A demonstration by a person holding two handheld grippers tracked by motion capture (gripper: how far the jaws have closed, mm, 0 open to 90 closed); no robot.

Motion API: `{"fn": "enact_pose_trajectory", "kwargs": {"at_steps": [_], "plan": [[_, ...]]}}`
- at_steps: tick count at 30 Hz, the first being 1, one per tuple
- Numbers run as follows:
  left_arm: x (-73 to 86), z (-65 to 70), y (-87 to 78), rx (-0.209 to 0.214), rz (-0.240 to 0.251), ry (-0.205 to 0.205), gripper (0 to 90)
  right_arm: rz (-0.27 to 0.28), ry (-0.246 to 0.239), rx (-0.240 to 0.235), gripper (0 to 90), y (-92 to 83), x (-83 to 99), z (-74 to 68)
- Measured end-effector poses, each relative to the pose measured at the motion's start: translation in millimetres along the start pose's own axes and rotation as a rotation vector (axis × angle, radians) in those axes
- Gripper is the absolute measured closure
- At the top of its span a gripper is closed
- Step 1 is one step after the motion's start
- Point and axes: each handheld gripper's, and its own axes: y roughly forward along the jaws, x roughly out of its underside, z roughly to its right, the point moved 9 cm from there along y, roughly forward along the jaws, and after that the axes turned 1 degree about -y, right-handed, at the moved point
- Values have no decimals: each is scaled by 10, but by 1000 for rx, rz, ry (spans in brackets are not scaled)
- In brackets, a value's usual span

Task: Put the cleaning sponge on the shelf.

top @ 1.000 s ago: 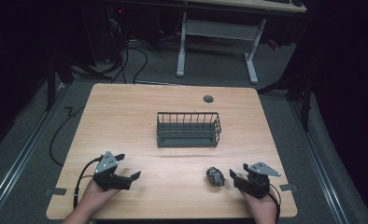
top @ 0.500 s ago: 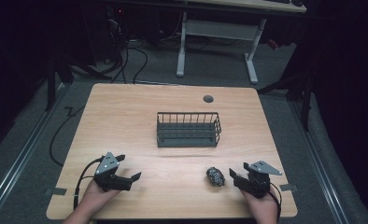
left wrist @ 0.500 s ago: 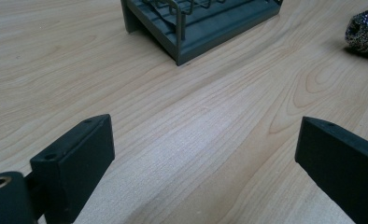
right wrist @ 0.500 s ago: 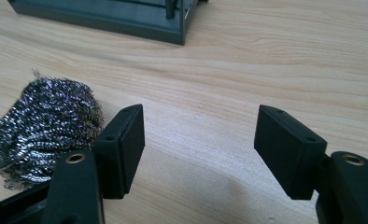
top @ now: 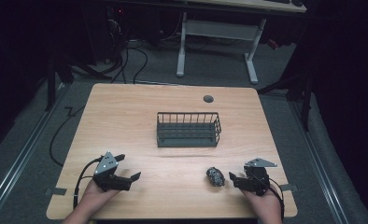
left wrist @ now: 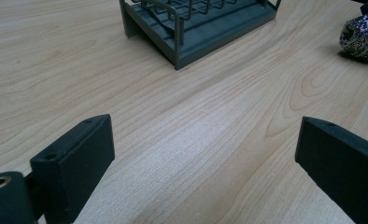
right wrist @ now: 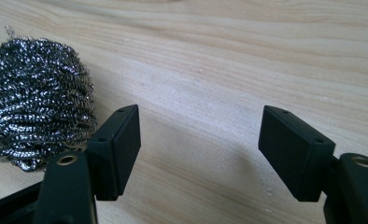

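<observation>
We hold the left gripper (top: pixel 126 179) and right gripper (top: pixel 237 179) wide apart near the surface's (top: pixel 173 116) front edge, the steel wool ball (top: pixel 215 176) just beside the right one, maybe ready for grabbing.

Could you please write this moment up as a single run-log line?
left gripper: open, empty, resting on table | right gripper: open, empty, beside steel wool scrubber | wire basket: empty, mid-table
</observation>
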Motion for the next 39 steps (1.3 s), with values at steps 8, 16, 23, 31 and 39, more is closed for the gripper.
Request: {"fn": "enact_pose_trajectory", "kwargs": {"at_steps": [8,16,23,31,39], "plan": [[8,4,12,5,-5,3,54,-95,-17,-31,280,-4,28,-51],[10,9,13,8,-7,3,54,-173,-49,-44,278,-39,-3,-100],[19,19,19,13,-14,3,54,-246,-74,-45,278,-49,-16,-116],[26,14,23,16,-21,3,55,-347,-111,-50,278,-71,18,-133],[31,20,28,20,-23,4,56,-436,-146,-75,278,-106,73,-180]]}}
